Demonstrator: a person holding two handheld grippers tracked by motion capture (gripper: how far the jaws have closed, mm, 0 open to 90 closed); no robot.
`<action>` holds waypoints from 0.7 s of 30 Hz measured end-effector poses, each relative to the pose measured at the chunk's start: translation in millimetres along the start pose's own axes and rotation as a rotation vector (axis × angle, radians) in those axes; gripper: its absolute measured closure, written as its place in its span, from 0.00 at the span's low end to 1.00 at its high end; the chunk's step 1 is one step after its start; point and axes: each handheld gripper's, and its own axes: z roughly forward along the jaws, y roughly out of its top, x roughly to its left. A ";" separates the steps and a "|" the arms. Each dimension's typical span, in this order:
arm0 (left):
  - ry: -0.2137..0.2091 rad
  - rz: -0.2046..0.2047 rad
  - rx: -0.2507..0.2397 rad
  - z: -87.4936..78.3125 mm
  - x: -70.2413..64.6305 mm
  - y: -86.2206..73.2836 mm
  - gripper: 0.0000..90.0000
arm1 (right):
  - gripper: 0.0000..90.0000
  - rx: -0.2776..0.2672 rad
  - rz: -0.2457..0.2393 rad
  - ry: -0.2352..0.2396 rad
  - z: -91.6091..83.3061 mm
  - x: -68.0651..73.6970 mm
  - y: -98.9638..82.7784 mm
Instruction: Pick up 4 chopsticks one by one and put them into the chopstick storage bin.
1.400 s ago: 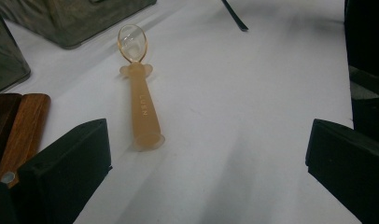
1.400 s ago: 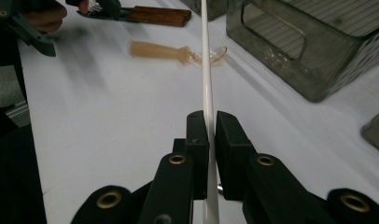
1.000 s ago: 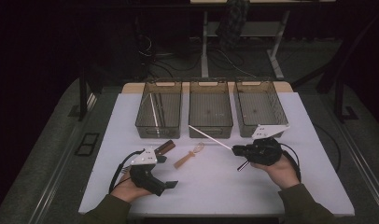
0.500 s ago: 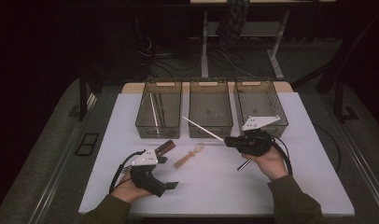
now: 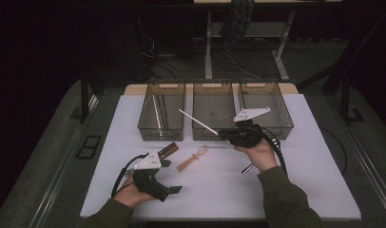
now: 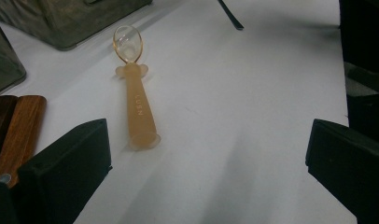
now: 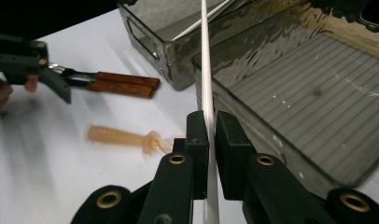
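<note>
My right gripper [image 5: 223,134] [image 7: 211,123] is shut on a thin white stick [image 5: 198,122] [image 7: 205,70]. The stick points up and left over the front of the middle bin [image 5: 212,88]. Another white stick [image 5: 157,114] lies in the left bin [image 5: 161,135]. My left gripper [image 5: 169,175] [image 6: 208,135] rests open near the table's front left, nothing between its jaws. Just ahead of it lies a small amber utensil [image 5: 193,159] [image 6: 136,102] [image 7: 122,136] with a clear looped head.
A wooden-handled tool [image 5: 168,149] [image 6: 17,130] [image 7: 124,84] lies beside the left gripper. A dark slim utensil [image 5: 247,168] [image 6: 229,14] lies under the right hand. The right bin [image 5: 281,128] stands behind the right gripper. Three bins line the back of the white table [image 5: 314,180].
The right hand has carried the white stick leftward and toward the bins. The left gripper has stayed where it was.
</note>
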 end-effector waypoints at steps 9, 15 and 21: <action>-0.007 -0.005 -0.012 -0.9 0.1 0.3 0.00 | 0.93 0.037 -0.001 -0.024 25.5 3.2 28.9; -0.009 -0.008 -0.019 -1.7 0.1 0.5 0.00 | 0.93 0.059 0.001 -0.042 41.2 6.2 46.2; -0.012 -0.010 -0.020 -1.9 0.0 0.8 0.00 | 0.93 0.073 0.004 -0.061 56.7 7.1 61.3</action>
